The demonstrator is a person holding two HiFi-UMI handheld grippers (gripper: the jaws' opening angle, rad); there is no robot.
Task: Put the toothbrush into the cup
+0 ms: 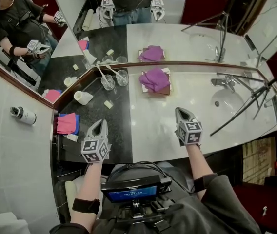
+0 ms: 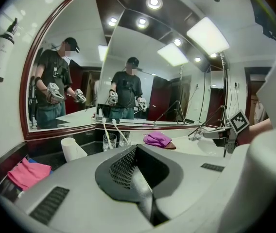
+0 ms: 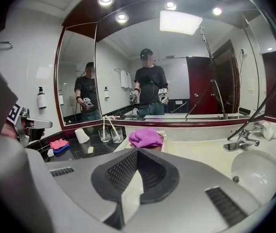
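Note:
Two clear glass cups [image 1: 108, 82] [image 1: 122, 77] stand on the black part of the counter by the mirror, and a white toothbrush [image 1: 102, 72] [image 1: 115, 71] leans in each. The left gripper view shows the same cups [image 2: 110, 141] and toothbrushes [image 2: 104, 127] straight ahead and far off. My left gripper [image 1: 99, 123] [image 2: 137, 171] hovers over the front of the black counter, shut and empty. Over the white counter, my right gripper [image 1: 180, 112] [image 3: 133, 169] is likewise shut and empty, with the cups [image 3: 110, 135] far ahead to its left.
A purple cloth [image 1: 154, 78] lies on a brown board right of the cups. A white paper cup [image 1: 83, 97] lies on its side, with a soap bar [image 1: 108, 104] and a pink cloth [image 1: 67, 123] nearby. Faucet [image 1: 225, 82], sink [image 1: 226, 101] and tripod legs [image 1: 241, 112] are at the right.

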